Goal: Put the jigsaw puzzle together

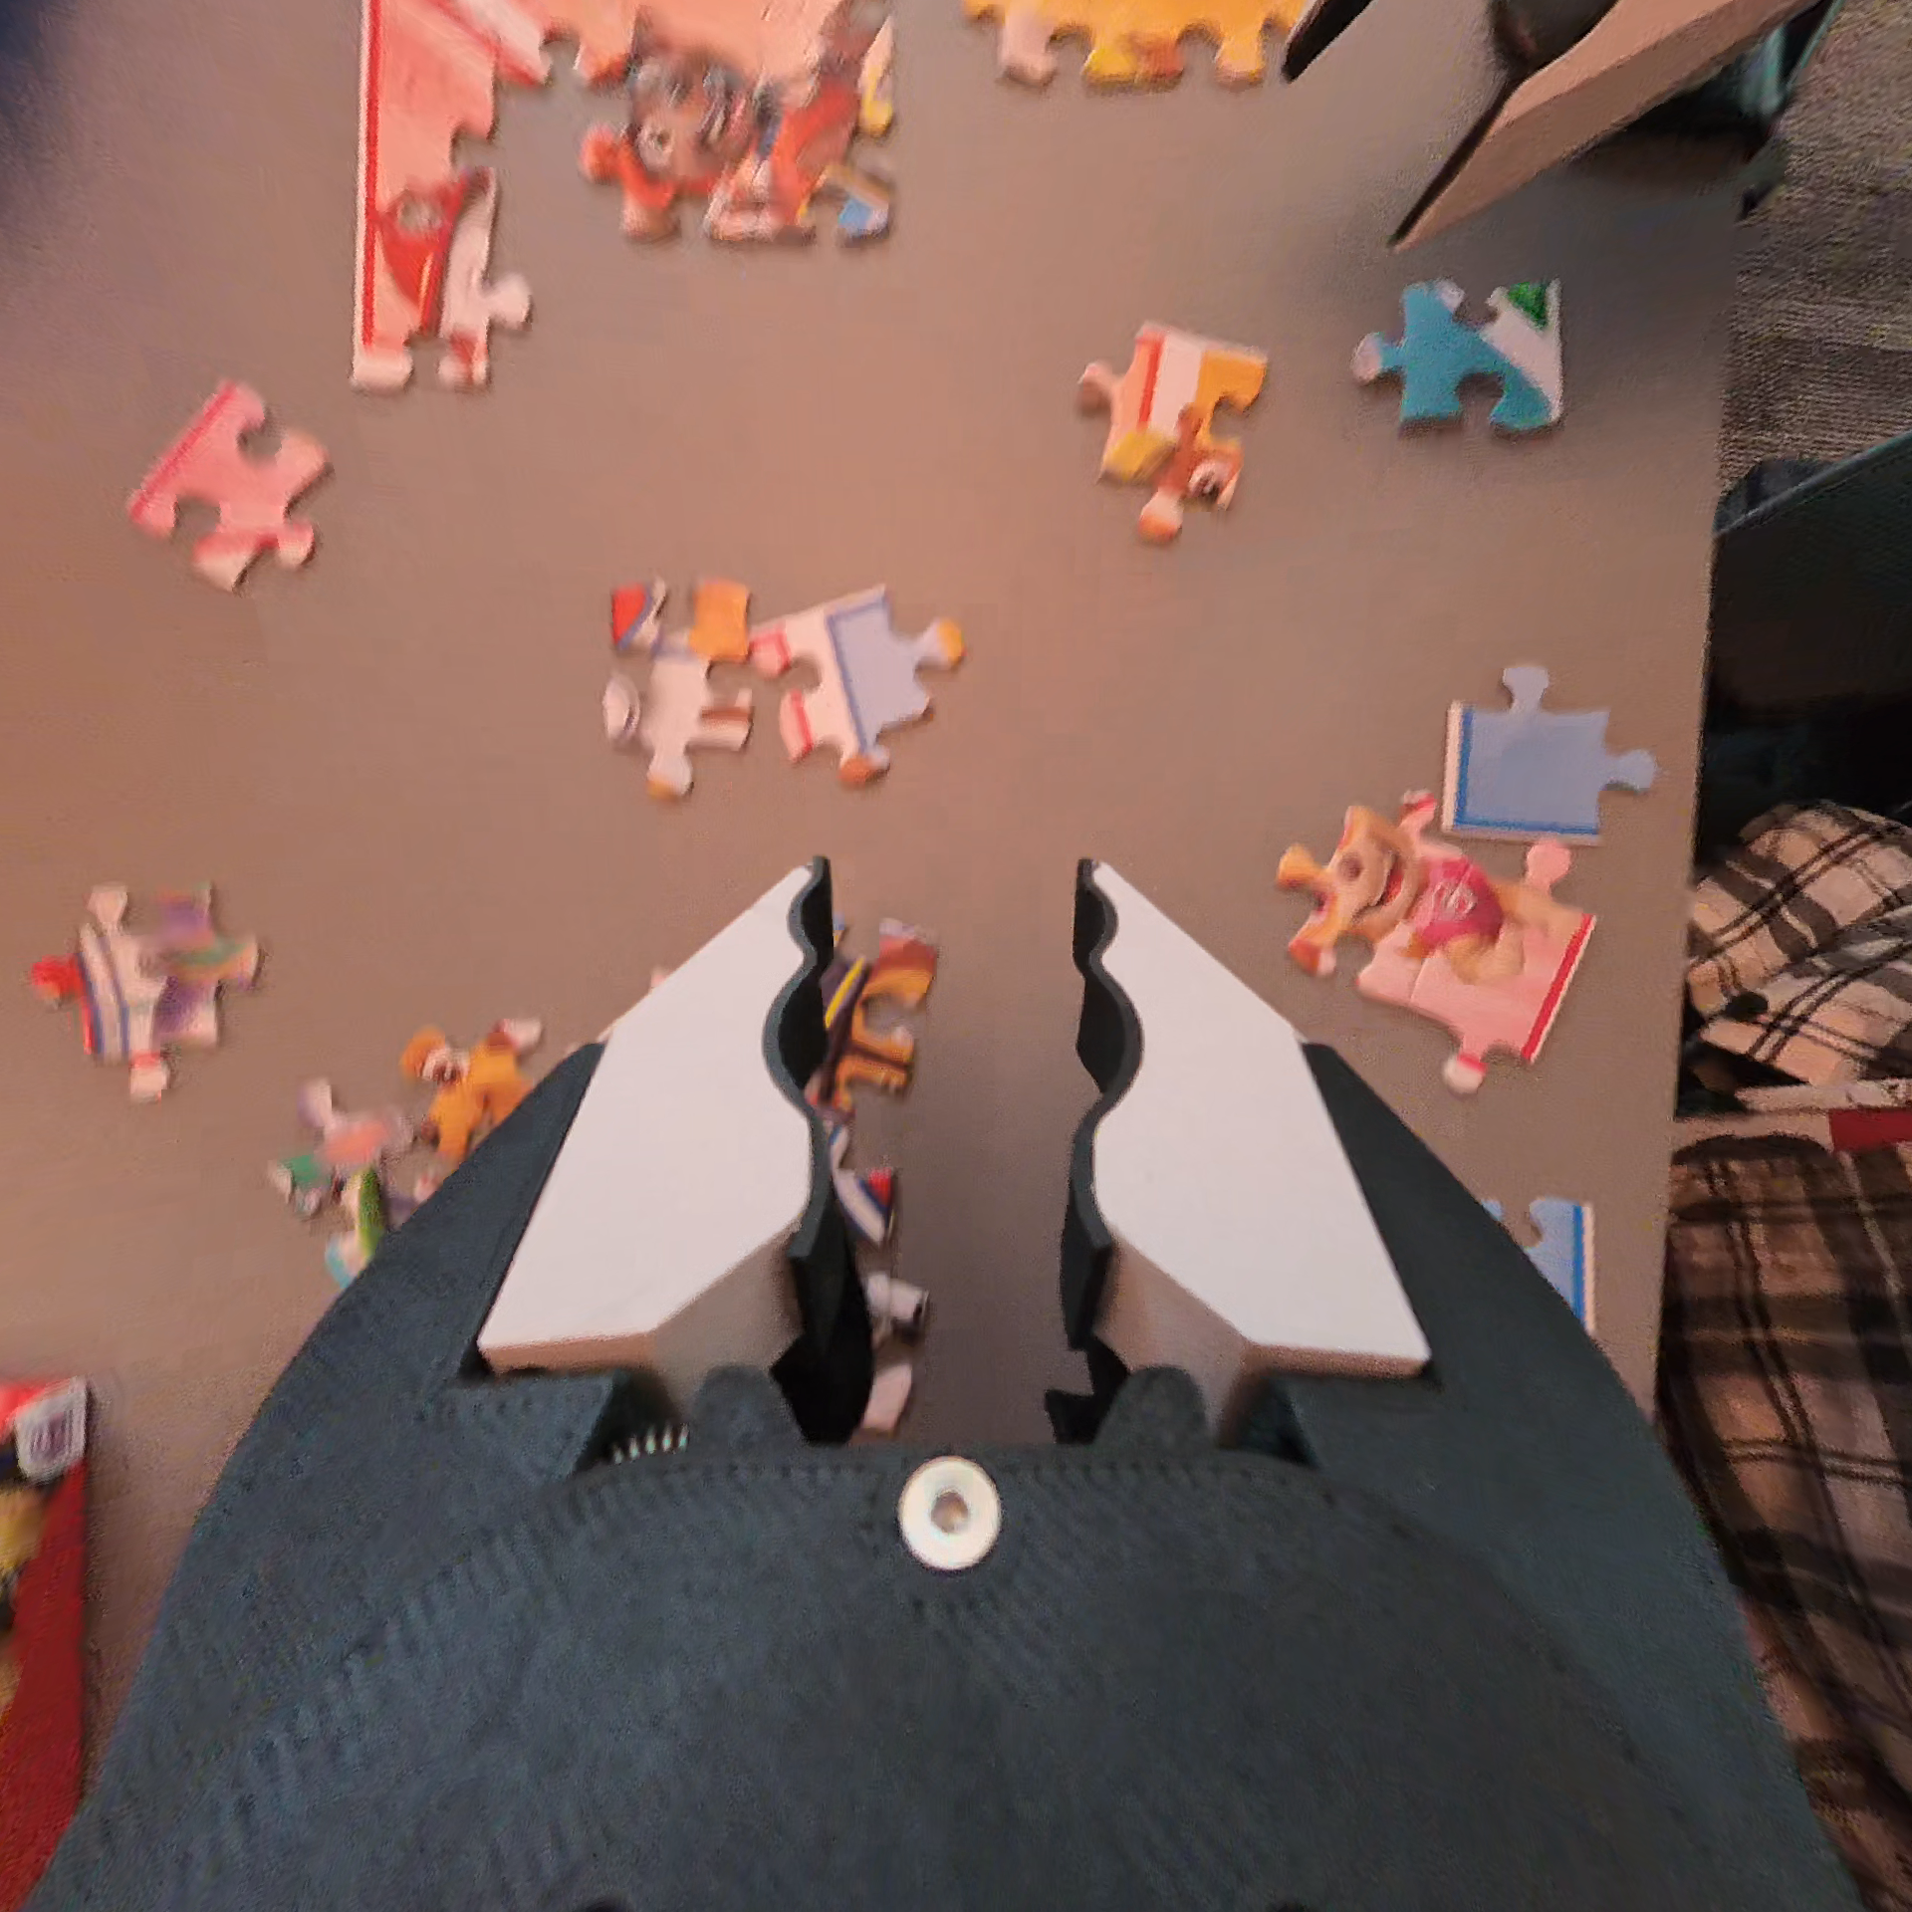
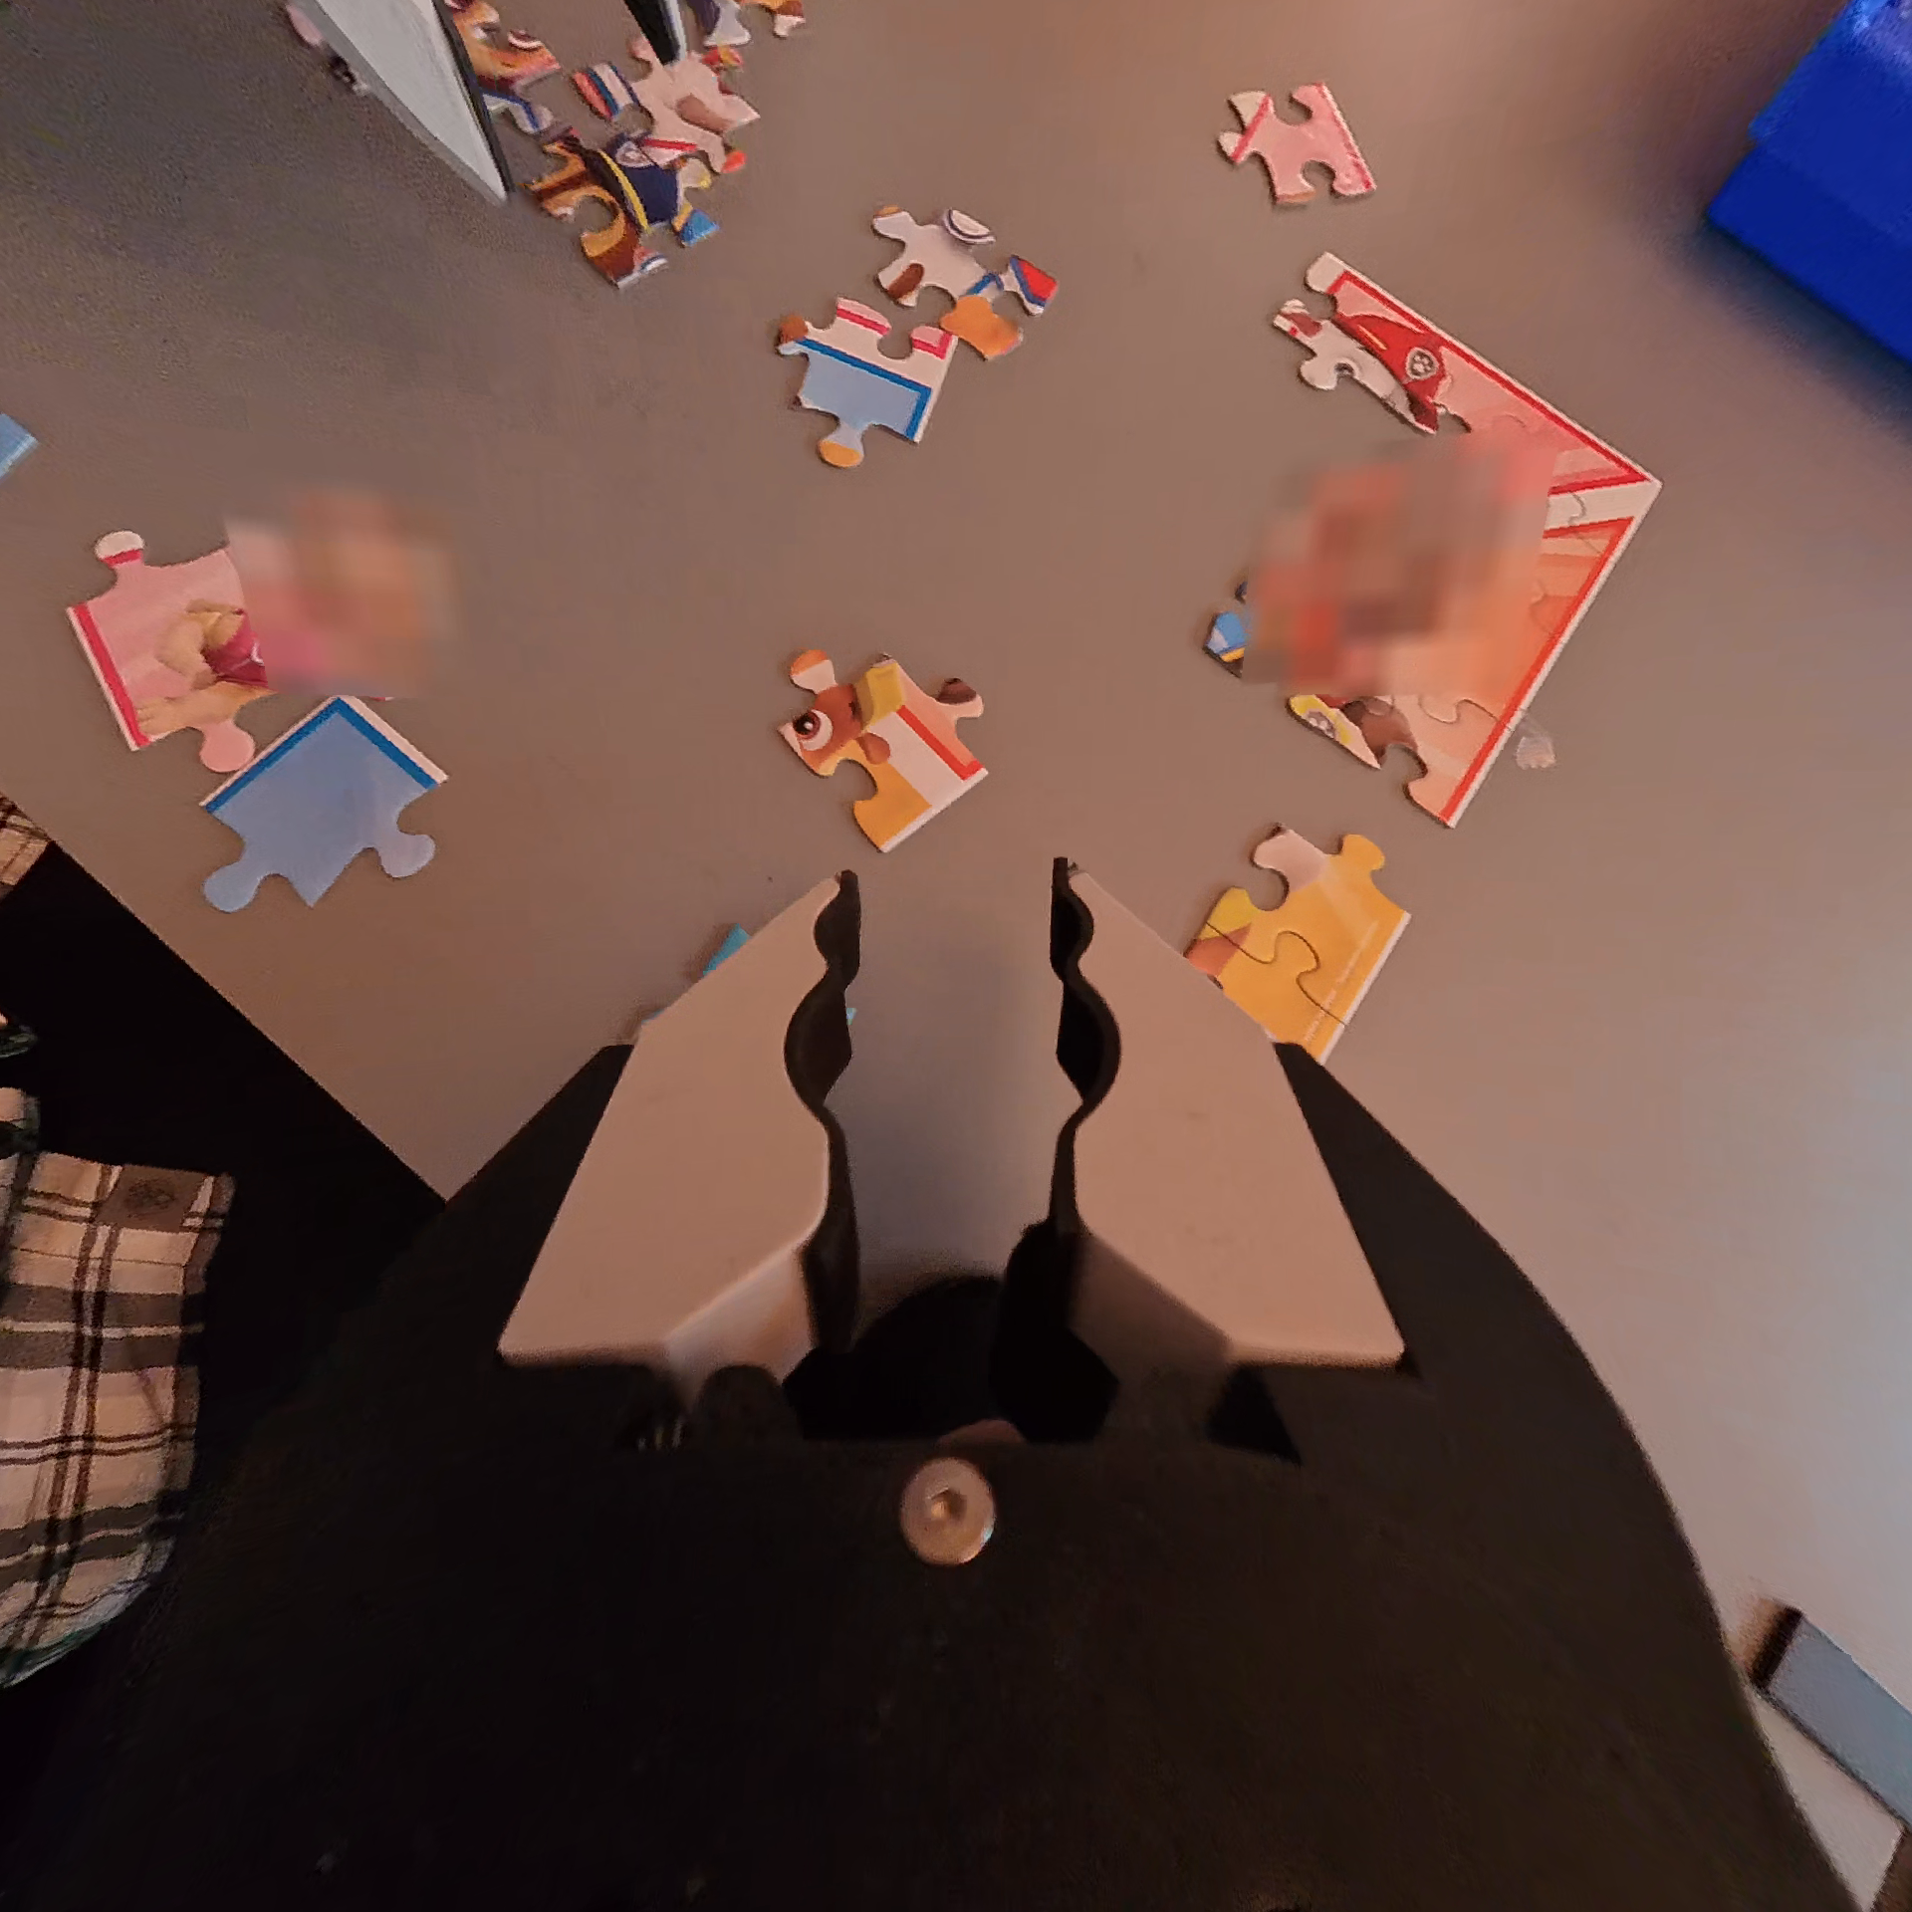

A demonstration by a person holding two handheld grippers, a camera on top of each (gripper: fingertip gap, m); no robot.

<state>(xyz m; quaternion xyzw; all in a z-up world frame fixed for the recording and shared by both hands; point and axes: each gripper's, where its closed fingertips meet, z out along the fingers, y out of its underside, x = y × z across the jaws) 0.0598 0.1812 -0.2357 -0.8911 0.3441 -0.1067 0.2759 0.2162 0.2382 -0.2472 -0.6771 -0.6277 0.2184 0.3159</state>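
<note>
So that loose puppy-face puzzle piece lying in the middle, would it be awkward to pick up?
Probably. The puppy piece lies flat on the grey table, so the open right tool has little edge to grip. It looks thin and light, so a nudge would likely slide it. Being card, it might bend if squeezed hard.

Counter (image 2: 621,579) is presenting a smooth, matt grey face. Puzzle pieces (image 2: 885,750) are showing printed cardboard, slightly glossy. Left tool (image 1: 952,890) body is showing ridged black plastic with a shiny metal screw (image 1: 949,1514). Plaid cloth (image 1: 1800,931) is looking soft.
</note>
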